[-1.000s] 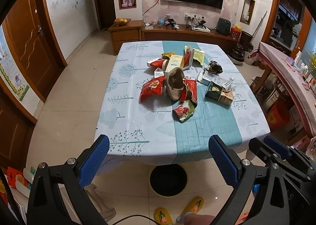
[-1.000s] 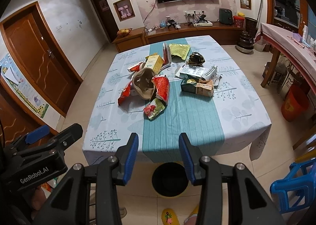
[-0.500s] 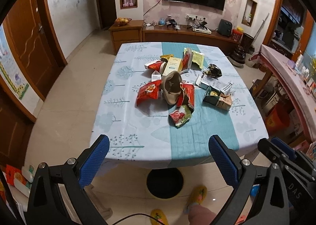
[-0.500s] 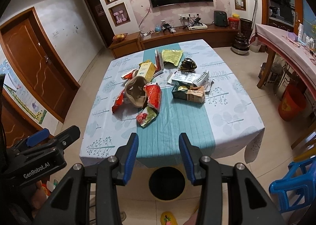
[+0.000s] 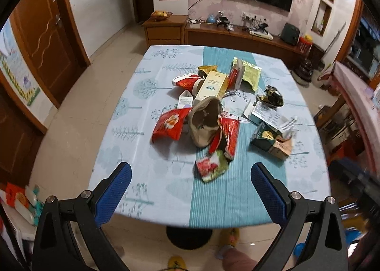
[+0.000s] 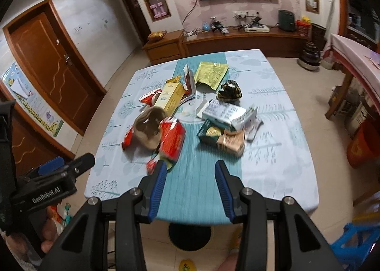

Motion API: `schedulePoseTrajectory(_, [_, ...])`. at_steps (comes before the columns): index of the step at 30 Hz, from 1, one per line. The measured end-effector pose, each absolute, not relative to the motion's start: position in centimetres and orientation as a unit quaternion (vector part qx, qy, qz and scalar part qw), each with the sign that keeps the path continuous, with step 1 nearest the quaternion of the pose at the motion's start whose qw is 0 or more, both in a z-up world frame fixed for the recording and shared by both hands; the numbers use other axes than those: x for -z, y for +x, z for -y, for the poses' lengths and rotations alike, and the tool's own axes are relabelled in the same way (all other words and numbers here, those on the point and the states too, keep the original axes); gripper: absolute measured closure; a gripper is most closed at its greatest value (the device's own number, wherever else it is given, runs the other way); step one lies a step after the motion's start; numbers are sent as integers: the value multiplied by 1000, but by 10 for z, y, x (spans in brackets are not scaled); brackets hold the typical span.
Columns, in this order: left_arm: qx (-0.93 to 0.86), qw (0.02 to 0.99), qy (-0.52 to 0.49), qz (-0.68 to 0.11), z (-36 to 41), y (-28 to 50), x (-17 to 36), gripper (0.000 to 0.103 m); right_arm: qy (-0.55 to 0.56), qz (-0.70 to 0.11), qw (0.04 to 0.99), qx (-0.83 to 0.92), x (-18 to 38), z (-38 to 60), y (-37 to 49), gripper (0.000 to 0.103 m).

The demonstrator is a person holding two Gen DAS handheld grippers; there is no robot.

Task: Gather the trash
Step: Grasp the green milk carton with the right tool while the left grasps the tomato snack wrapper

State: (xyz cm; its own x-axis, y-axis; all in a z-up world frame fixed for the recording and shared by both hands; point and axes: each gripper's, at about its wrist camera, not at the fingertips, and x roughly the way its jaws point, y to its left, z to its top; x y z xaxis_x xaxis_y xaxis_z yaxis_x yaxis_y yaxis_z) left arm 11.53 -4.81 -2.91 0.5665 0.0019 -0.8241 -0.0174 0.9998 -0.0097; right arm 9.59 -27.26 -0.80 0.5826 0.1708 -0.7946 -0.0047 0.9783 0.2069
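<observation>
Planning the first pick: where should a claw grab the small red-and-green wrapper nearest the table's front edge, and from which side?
Judging by its pose, take the small red-and-green wrapper by its near free edge, coming from the table's front edge. It lies flat and crumpled on the teal stripe, and its far end sits by the red bag, so the near end looks least crowded.
</observation>
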Motion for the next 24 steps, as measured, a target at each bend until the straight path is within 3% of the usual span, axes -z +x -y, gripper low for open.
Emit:
schedulePoseTrajectory(13, [11, 844, 20, -536, 80, 185, 132, 3, -22, -532, 828, -174, 101, 315, 217, 53])
schedulePoseTrajectory(24, [40, 814, 73, -575, 84, 203, 172, 4, -103, -579, 772, -242, 160, 282, 255, 52])
